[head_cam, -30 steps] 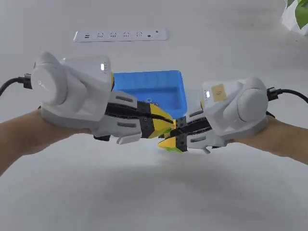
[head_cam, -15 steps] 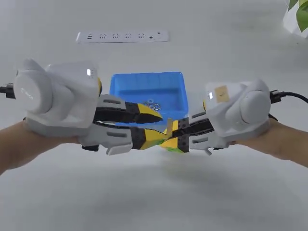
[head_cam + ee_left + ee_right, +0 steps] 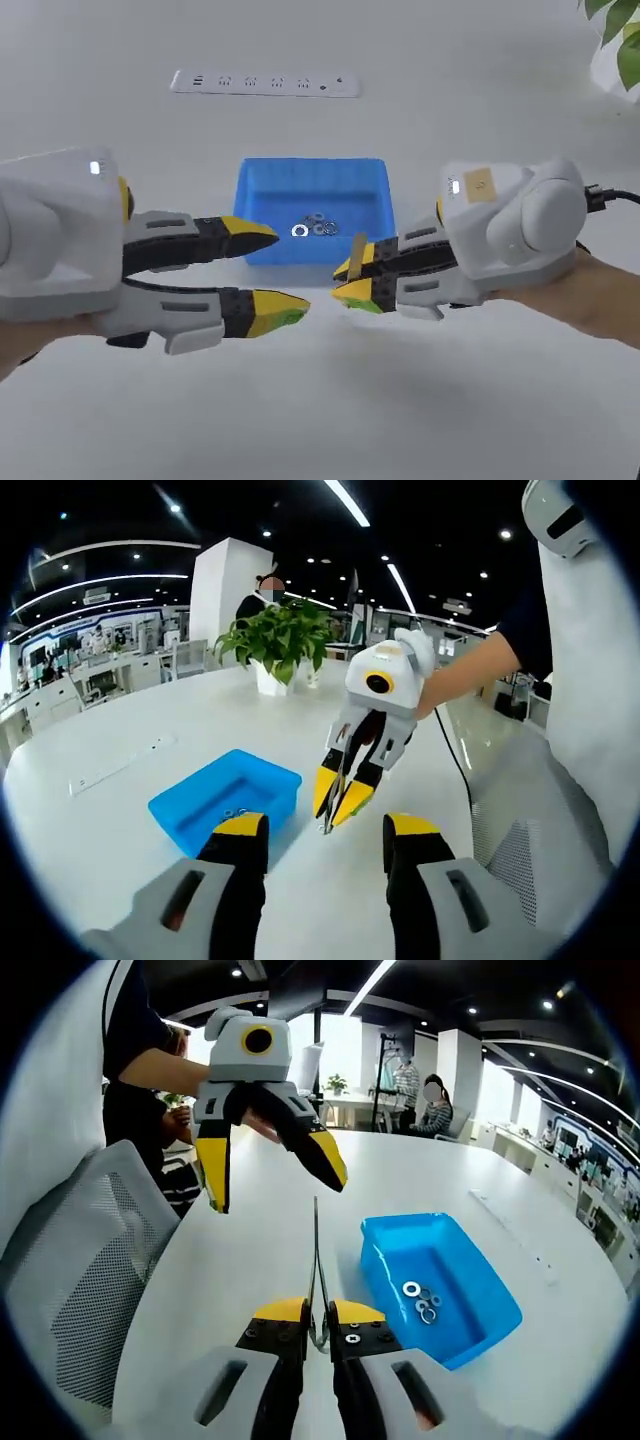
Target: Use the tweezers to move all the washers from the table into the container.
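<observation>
right gripper clamping the tweezers, tips pointing forward | left gripper hovering, jaws wide, carrying nothing | washers lying clustered in blue container, about four, overlapping | likely handling light, thin, hard, slippery; best pinching across a rim

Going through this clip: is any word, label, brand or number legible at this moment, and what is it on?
No text is readable.
Tan sticker on the right gripper: too small to read.
Power strip: the marks by its sockets are blurred and unreadable.
</observation>
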